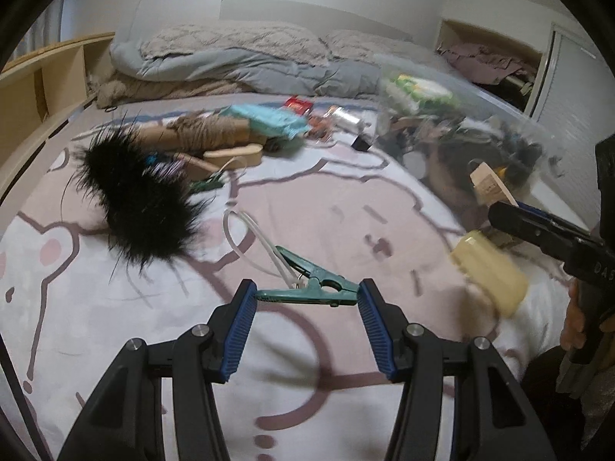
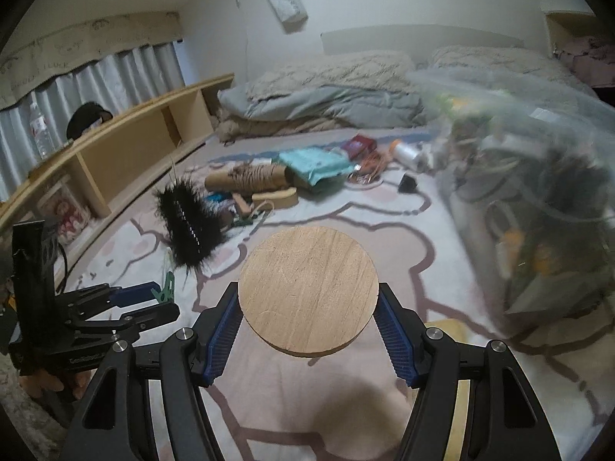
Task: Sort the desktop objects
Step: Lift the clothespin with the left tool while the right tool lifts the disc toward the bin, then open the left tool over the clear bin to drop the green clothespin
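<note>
At the far left, a wooden shelf unit (image 2: 127, 142) runs along the edge of the bed (image 1: 307, 223), with a clear water bottle (image 2: 40, 130) standing on top of it. On the pink-and-white cartoon bedsheet a black feathery hair clip (image 1: 142, 196) lies left of centre, its row of teeth showing in the right wrist view. Just behind it sit a cardboard tube wound with brown twine (image 1: 200, 134), a wooden brush-like piece (image 1: 234, 153) and a teal packet (image 1: 269, 121), with a small red box (image 1: 298, 105) farther back.

The left gripper (image 1: 307, 294) is partly closed on a green plastic clothes clip (image 1: 311, 290), its blue ribbed pads pressing on the two ends of the clip, which lies crosswise between them. A white cord (image 1: 250, 238) loops from the clip's ring back toward the feathery hair clip.

In the middle of the right wrist view, the right gripper (image 2: 307, 307) holds a round wooden disc (image 2: 307, 290) by its opposite edges, jaws about half open, the disc's flat face tilted up toward the camera and raised off the sheet.

To the right stands a clear plastic bag (image 2: 538, 199), blurred, stuffed with mixed items. A pale yellow block (image 1: 488, 272) lies on the sheet beside the bag, near the right gripper's fingers.
</note>
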{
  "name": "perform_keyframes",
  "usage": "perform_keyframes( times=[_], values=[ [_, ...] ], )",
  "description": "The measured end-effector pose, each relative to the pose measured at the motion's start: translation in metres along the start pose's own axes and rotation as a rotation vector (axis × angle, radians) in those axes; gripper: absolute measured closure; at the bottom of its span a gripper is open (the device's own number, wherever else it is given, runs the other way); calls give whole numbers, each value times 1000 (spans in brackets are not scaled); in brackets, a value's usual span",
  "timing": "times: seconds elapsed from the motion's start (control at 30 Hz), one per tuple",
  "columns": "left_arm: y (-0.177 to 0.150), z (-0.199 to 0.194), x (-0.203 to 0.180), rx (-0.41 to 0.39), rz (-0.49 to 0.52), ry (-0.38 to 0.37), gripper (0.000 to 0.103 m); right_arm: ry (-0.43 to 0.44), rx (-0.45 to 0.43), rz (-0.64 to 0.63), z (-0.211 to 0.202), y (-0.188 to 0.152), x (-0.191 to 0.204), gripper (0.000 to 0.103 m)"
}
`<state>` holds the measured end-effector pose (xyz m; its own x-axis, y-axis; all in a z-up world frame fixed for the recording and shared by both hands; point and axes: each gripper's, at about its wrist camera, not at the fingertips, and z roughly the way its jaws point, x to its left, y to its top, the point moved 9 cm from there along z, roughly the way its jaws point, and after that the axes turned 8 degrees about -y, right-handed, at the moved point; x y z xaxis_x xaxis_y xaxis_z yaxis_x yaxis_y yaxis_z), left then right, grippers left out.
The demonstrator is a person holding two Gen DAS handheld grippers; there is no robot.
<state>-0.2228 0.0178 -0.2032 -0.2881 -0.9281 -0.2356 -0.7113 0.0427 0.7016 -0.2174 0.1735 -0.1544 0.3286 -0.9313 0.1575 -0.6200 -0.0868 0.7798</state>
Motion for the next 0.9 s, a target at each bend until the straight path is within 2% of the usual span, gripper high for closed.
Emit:
perform_keyframes(
  times=[0.4, 0.73, 0.9],
  values=[
    [66, -26, -89, -101, 115, -87, 49, -62, -124, 27, -88, 33, -65, 35],
    [117, -14, -163, -125, 186, -171, 49, -136, -214, 51, -135, 51, -127, 35],
    [156, 2, -200, -147, 209, -220, 49, -159, -243, 68, -151, 54, -155, 35]
  ],
)
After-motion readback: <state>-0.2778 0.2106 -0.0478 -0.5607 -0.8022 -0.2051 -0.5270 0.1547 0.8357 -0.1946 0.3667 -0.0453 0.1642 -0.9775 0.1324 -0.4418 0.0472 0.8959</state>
